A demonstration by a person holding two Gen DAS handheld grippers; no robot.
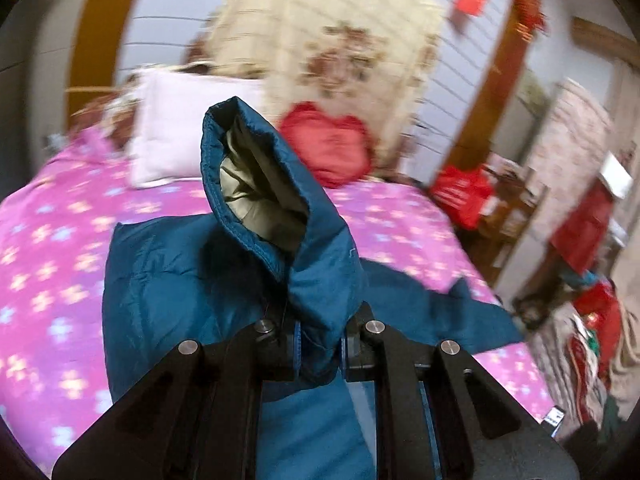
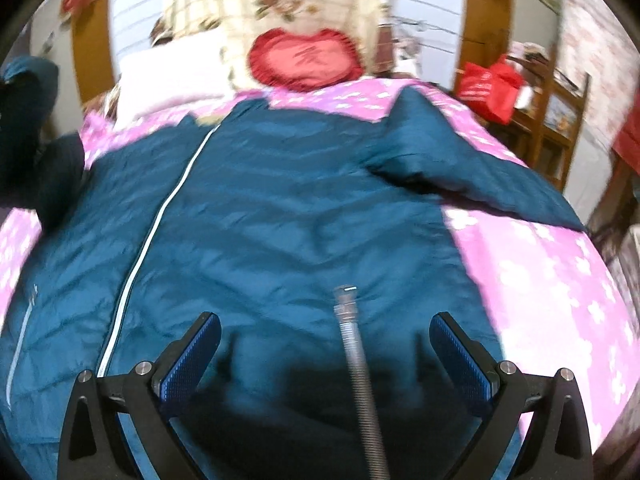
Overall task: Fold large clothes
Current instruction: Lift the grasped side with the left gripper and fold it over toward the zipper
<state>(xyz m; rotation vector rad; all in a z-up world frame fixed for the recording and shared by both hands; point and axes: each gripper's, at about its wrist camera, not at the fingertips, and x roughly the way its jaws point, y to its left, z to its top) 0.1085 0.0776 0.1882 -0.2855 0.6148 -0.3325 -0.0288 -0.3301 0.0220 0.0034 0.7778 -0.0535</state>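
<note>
A large teal puffer jacket (image 2: 280, 208) with a white zip line lies spread on the pink flowered bed. In the left wrist view my left gripper (image 1: 320, 344) is shut on the jacket's sleeve (image 1: 316, 280), whose cuff (image 1: 260, 188) stands up above the fingers and shows a grey lining. The rest of the jacket (image 1: 168, 292) lies below it on the bedspread. In the right wrist view my right gripper (image 2: 324, 344) hovers open over the jacket's near part, with nothing between its blue pads (image 2: 192, 356). The other sleeve (image 2: 448, 160) lies out to the right. A dark sleeve shape shows at the far left edge.
The pink bedspread (image 2: 540, 272) runs past the jacket on both sides. A white pillow (image 1: 188, 124), a red heart cushion (image 2: 304, 58) and a floral cushion (image 1: 340, 40) stand at the bed's head. A red bag (image 2: 492, 84) on wooden shelves is to the right. A metal spring rod (image 2: 356, 360) sticks out between my right fingers.
</note>
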